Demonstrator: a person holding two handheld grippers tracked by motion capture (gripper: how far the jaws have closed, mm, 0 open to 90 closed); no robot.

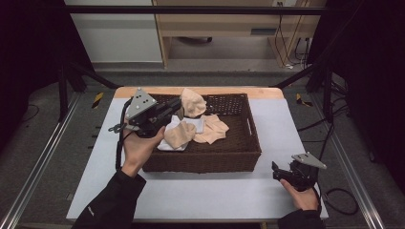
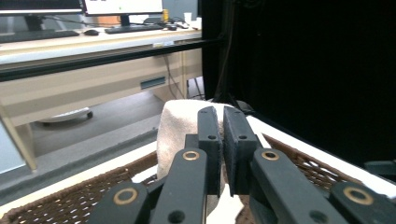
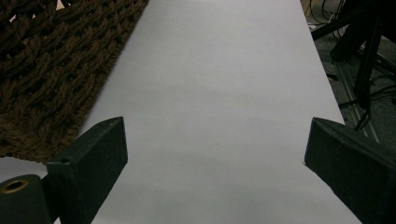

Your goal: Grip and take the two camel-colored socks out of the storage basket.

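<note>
A brown wicker basket (image 1: 239,155) stands on the table and holds several beige and white cloths (image 1: 179,134). My left gripper (image 1: 179,109) hovers over the basket's left side, shut on a beige cloth (image 1: 193,102) lifted above the others. In the left gripper view the two jaws press together (image 2: 223,140), and the beige cloth (image 2: 177,126) bulges behind them and to the left. My right gripper (image 1: 277,170) rests near the table's front right corner, beside the basket. Its jaws (image 3: 215,140) stand wide apart with only bare table between them.
The white table (image 1: 215,195) has free surface in front of the basket and to both sides. A metal frame and black curtains surround it. A wooden desk (image 1: 215,24) stands beyond the far edge, with cables on the floor at the right.
</note>
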